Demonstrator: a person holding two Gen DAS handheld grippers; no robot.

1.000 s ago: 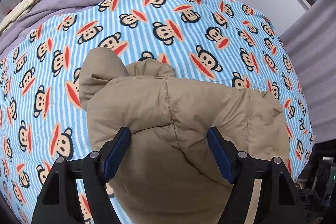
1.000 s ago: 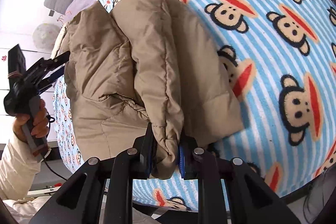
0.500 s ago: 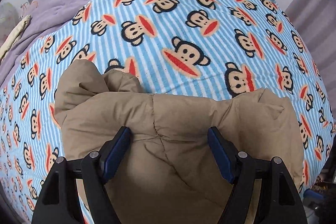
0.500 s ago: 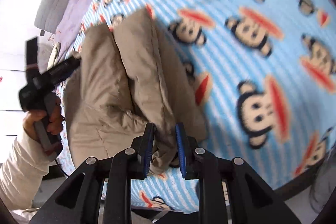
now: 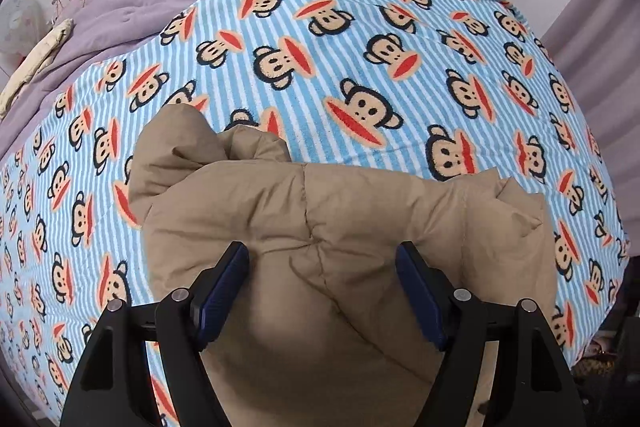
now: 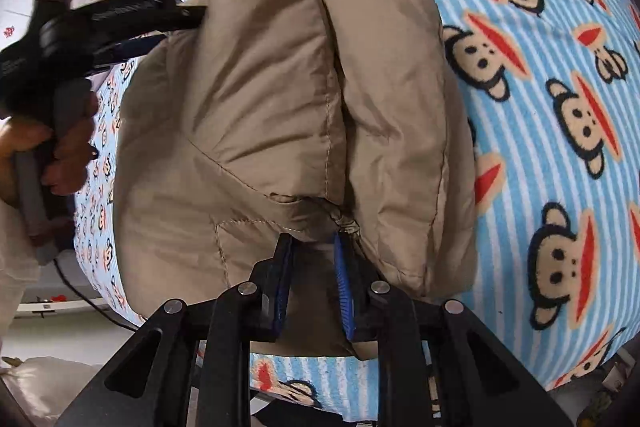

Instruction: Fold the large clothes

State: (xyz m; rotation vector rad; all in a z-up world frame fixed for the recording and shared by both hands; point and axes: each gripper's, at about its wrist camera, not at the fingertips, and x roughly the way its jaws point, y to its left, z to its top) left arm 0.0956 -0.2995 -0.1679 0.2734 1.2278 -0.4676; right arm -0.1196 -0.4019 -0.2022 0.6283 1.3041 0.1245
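The left gripper [image 5: 322, 279] has slid sideways along the jacket [image 5: 328, 235] since a second ago, and the far edge of the bundle now sits lower in its view, with more of the blanket [image 5: 360, 39] showing beyond. Its fingers [image 5: 224, 283] stand wide apart as before, straddling the puffy tan fabric without pinching it. In the right view this gripper, in the person's hand [image 6: 60, 151], now lies against the jacket's left edge, where a second ago it hung clear of it.

The right gripper [image 6: 314, 279] stays clamped on a gathered fold of the jacket [image 6: 280, 107], fingers [image 6: 344, 291] close together, and has rolled, so the bundle now stands more upright in its view. This looks like squaring up a fold already made; smoothing and perhaps another fold seem left.

The jacket is a tan quilted puffer, doubled into a thick lump with two padded ridges side by side. It lies on the monkey-print blanket near the bed's near edge.
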